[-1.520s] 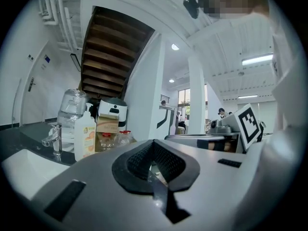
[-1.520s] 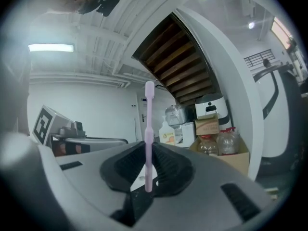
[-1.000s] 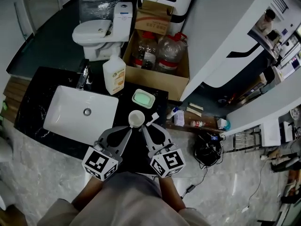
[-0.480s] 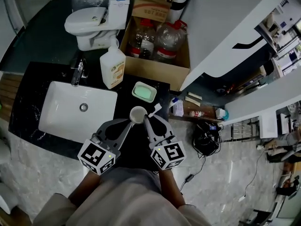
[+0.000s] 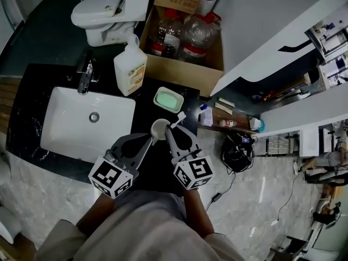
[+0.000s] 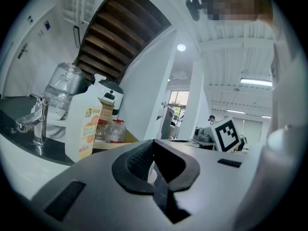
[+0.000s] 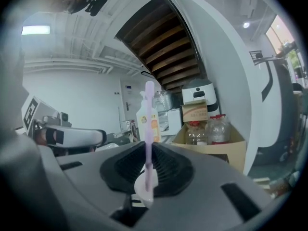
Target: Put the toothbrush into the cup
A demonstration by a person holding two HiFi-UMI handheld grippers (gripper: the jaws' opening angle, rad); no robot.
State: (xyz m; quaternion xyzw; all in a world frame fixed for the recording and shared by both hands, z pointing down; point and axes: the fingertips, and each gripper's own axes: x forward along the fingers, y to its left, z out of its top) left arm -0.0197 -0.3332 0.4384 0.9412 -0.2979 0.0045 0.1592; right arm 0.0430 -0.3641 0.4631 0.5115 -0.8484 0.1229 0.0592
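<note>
A white cup [image 5: 159, 128] stands near the front of the black counter [image 5: 32, 91], right of the sink. My left gripper [image 5: 150, 139] is shut on the cup's near left rim; in the left gripper view a sliver of white shows between its pads [image 6: 139, 160]. My right gripper [image 5: 169, 130] is shut on a pale lilac toothbrush [image 7: 148, 129], which stands upright between its jaws. In the head view the brush head [image 5: 178, 118] sticks out just right of the cup, outside it.
A white sink [image 5: 65, 140] with a faucet [image 5: 84, 75] lies to the left. A soap bottle [image 5: 130, 69] and a green soap dish [image 5: 167, 99] sit behind the cup. Beyond the counter are a cardboard box [image 5: 179, 72] of bottles and a toilet [image 5: 103, 15].
The head view has shifted a little. Both grippers keep their holds; the brush head now sits slightly farther back beside the cup.
</note>
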